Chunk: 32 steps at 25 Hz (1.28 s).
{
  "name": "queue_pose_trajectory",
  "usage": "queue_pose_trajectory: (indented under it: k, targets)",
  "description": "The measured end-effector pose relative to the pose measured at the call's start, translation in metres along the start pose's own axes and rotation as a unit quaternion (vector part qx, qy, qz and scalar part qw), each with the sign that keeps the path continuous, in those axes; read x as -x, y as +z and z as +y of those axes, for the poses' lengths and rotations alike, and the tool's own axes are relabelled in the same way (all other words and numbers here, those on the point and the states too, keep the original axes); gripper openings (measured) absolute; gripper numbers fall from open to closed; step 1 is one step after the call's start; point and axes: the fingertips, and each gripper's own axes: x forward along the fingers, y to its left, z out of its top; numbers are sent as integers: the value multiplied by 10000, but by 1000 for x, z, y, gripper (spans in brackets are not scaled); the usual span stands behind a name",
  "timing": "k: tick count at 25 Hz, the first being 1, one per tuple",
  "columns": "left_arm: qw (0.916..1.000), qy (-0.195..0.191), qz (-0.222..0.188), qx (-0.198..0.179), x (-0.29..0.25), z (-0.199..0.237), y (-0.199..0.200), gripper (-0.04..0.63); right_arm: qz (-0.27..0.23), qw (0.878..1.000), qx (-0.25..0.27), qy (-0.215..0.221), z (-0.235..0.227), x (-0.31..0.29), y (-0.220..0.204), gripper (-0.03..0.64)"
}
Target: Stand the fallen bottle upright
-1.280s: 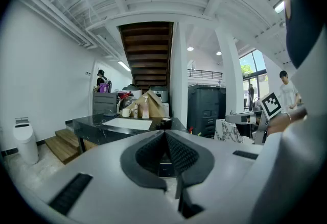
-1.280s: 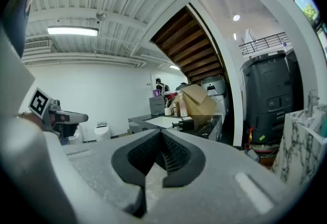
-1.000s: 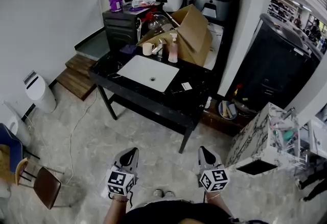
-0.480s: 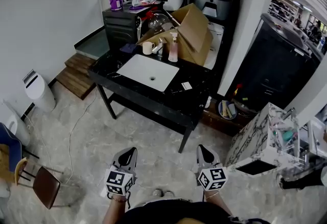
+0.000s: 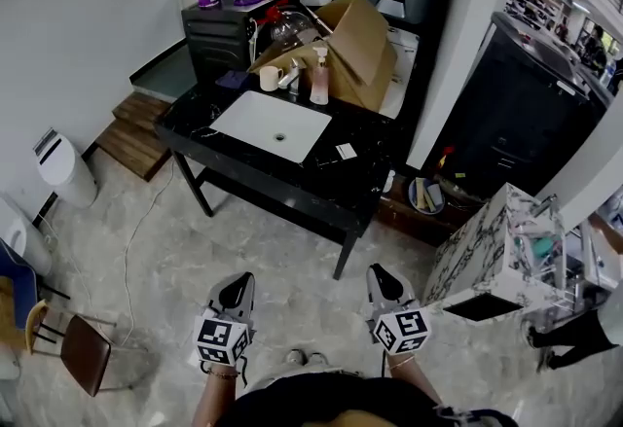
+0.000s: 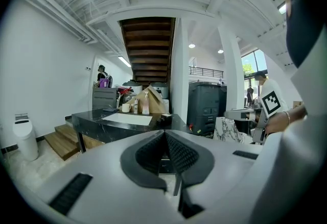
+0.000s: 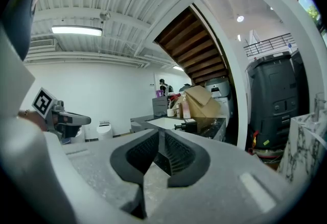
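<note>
**Short of the table: both grippers carried idle, approach not yet made**

Over the pale veined floor tiles [image 5: 146, 250], a person stands well apart from the black stone-topped table [image 5: 370, 184] with its white inset basin [image 5: 273, 125].

(a) The left hand-held grey gripper with a marker cube [image 5: 237, 287] points roughly level toward the table. Its ribbed pads are pressed together with nothing between them.

(b) The right hand-held grey gripper with a marker cube [image 5: 383, 281] is held alongside it in the same way. Its jaws have just eased a trace, yet the pads meet at the tips and grip nothing.

Judged from this, both are kept low and closed because there is nothing to carry and the table is out of reach.

(c) The task's thing is taken to be the small dark bottle with a pale label [image 5: 346, 152]. It lies on its side on the tabletop just beside the basin's right edge, toward the front. From here it is too small to confirm its cap or shape.

(d) At the back of the table stand a pink pump bottle [image 5: 319, 85], already upright, and a cream mug [image 5: 270, 78]. Both are near an open brown cardboard box [image 5: 355, 46] and well apart from the fallen one.

The next move probably calls for walking up and opening one gripper over the bottle's body.
</note>
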Motion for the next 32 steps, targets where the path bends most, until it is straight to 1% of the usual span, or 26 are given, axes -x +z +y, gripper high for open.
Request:
queue_pose_trajectory:
  k: [2,3,5,6,9,11,17,25,29,32]
  targets:
    - [10000,5,22,-1,-3,0,-1,0,-49,9999,105,105,3,-1,2,45]
    - [10000,9,31,0,-4,1,-1,0,-76,9998,142,131,4,-2,4,71]
    - [10000,11,38,10,-7,1,-1,0,-144,9995,228,160,4,-3,7,146]
    - [10000,11,34,29,-8,1,0,0,-207,9992,303,180,4,-3,10,167]
    - [9999,31,-14,121,-11,0,1,0,-402,9974,550,219,3,0,19,194]
    - [9999,64,-28,123,-13,-2,3,0,-442,9968,637,219,1,0,21,216]
    - [9998,173,-23,131,-16,-4,3,0,-398,9971,593,243,-6,-3,20,227]
    - [9991,331,-115,221,-18,-15,-3,0,-367,9951,790,474,-15,-6,18,227]
    - [9991,308,-68,290,-24,-23,-10,0,-360,9958,701,464,-22,-7,16,227]
    - [9990,341,-77,263,-31,-21,-7,0,-387,9946,722,635,-22,-14,18,227]
